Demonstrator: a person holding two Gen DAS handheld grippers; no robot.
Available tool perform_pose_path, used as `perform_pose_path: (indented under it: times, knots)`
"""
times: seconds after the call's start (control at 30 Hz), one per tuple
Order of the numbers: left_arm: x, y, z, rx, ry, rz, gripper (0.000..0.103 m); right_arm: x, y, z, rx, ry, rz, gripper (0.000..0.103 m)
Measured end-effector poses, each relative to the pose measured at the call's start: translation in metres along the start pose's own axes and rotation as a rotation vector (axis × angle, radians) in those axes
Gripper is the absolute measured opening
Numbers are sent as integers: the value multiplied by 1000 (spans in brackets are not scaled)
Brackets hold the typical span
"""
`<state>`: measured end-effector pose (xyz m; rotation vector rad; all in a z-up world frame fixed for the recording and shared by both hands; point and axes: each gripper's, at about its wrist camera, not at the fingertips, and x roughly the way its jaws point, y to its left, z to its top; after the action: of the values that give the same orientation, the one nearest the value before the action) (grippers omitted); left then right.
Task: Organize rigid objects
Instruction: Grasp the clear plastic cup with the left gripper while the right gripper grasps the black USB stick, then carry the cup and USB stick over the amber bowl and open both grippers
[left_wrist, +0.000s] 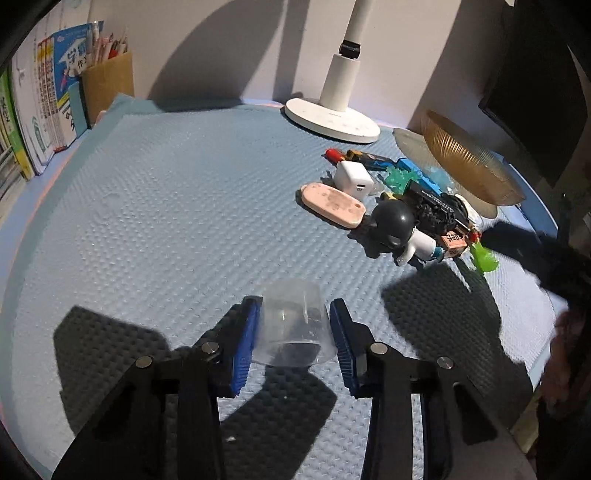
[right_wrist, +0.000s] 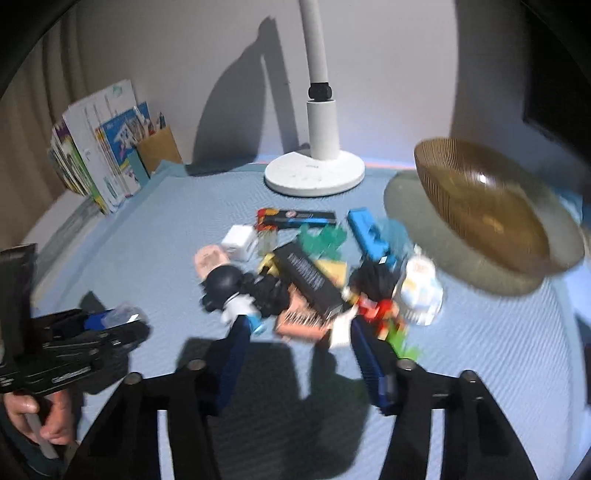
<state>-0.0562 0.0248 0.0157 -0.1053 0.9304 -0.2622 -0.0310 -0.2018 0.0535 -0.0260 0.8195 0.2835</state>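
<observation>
Now: left gripper clamping a clear cup, right gripper reaching into the clutter

Here the left gripper (left_wrist: 293, 334) is squeezing a small clear plastic cup (left_wrist: 291, 325) between its blue pads, mouth toward the camera, just above the near edge of the blue textured mat (left_wrist: 166, 206). The right gripper (right_wrist: 295, 354) is hanging over the jumbled pile; its jaws are standing partly apart, and blur is hiding whether the pads are pressing on anything. Just ahead of them are lying a black-headed figurine (right_wrist: 229, 291), a long black box (right_wrist: 308, 280) and a red-shirted figure (right_wrist: 376, 302). An amber ribbed bowl (right_wrist: 480, 206) is tilting near the mat's far right corner, beside a white lamp base (right_wrist: 314, 173).

To do this step well, the cup is likely needing a gentle, steady grip, since thin plastic may be buckling or slipping. The right jaws should be straddling one item only.
</observation>
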Motion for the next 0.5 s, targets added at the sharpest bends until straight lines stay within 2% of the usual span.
perform_pose_path:
  times: [0.03,0.3,0.37,0.43,0.5]
  knots:
    - [-1,1,0,0,-5,-1,36,6,-4,5,-19,4,-6,41]
    - [3,3,2,0,-12,-27,36,50,-17,24,-164,105,13,40]
    - [4,3,2,-2,-13,-32,36,56,-15,27,-184,107,31,37]
    - [4,2,3,0,-12,-30,36,58,-10,30,-206,100,40,27]
    - [3,0,3,8,-15,-28,36,58,-6,31,-219,93,32,24]
